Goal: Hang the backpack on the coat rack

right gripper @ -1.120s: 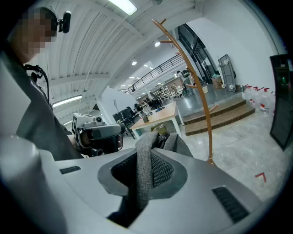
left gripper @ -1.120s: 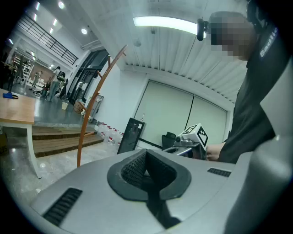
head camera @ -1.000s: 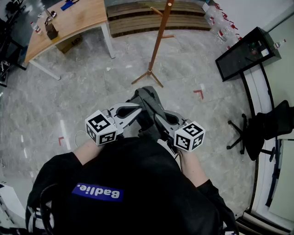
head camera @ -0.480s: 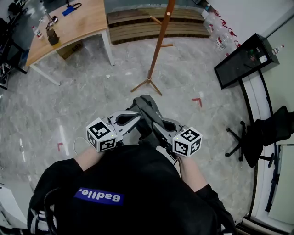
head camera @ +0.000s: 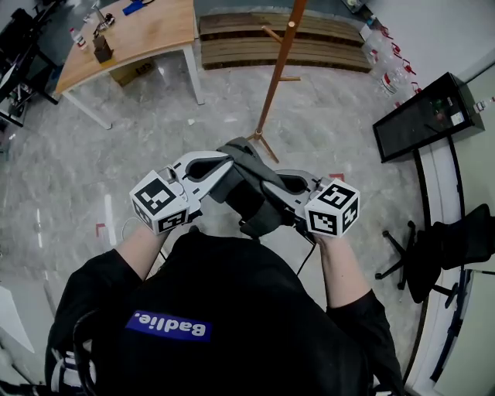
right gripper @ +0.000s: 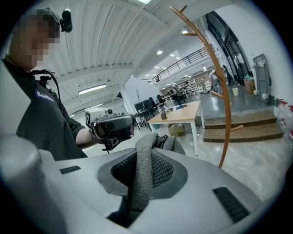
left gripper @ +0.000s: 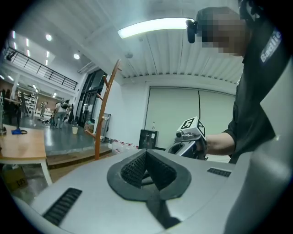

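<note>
The grey backpack hangs between my two grippers in front of the person's chest. My left gripper is shut on a thin dark strap at the bag's top left. My right gripper is shut on a grey woven strap that runs through its pads, with the bag's top just beyond. The wooden coat rack stands on the floor ahead, its pegs high above. In the left gripper view the coat rack stands to the left and the right gripper to the right.
A wooden table with small items stands at the far left. Low wooden steps lie behind the rack. A black cabinet and an office chair are on the right. Bottles stand beside the steps.
Both grippers have risen and moved forward toward the coat rack, lifting the backpack with them. Both grips have held.
</note>
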`<action>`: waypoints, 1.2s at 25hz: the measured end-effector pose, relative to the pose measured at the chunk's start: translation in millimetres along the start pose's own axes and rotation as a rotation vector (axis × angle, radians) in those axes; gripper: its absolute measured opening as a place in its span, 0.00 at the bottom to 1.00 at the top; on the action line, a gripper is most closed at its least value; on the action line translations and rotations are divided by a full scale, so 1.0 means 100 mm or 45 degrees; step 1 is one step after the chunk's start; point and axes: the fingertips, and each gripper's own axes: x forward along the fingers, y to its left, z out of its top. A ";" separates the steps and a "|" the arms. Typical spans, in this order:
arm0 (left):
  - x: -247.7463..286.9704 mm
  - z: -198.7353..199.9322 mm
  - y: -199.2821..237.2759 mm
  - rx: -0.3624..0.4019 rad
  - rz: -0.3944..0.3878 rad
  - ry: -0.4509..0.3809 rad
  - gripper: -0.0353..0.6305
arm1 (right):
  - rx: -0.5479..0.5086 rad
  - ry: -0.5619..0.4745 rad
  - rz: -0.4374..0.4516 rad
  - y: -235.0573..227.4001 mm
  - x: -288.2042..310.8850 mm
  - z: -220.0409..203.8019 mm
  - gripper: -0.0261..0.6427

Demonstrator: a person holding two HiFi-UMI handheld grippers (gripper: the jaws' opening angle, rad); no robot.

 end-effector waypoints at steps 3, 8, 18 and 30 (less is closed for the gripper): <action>0.15 0.12 0.08 0.080 0.028 0.000 0.04 | -0.059 0.033 0.046 -0.11 -0.01 0.14 0.11; 0.34 0.22 0.30 0.255 -0.022 0.040 0.04 | -0.081 0.079 0.062 -0.33 0.10 0.34 0.11; 0.61 0.44 1.25 0.367 -0.256 -0.031 0.04 | -0.007 0.124 0.022 -0.92 0.53 1.05 0.11; 1.18 0.73 1.83 0.634 -0.262 0.050 0.17 | -0.081 0.099 0.066 -1.61 0.59 1.63 0.11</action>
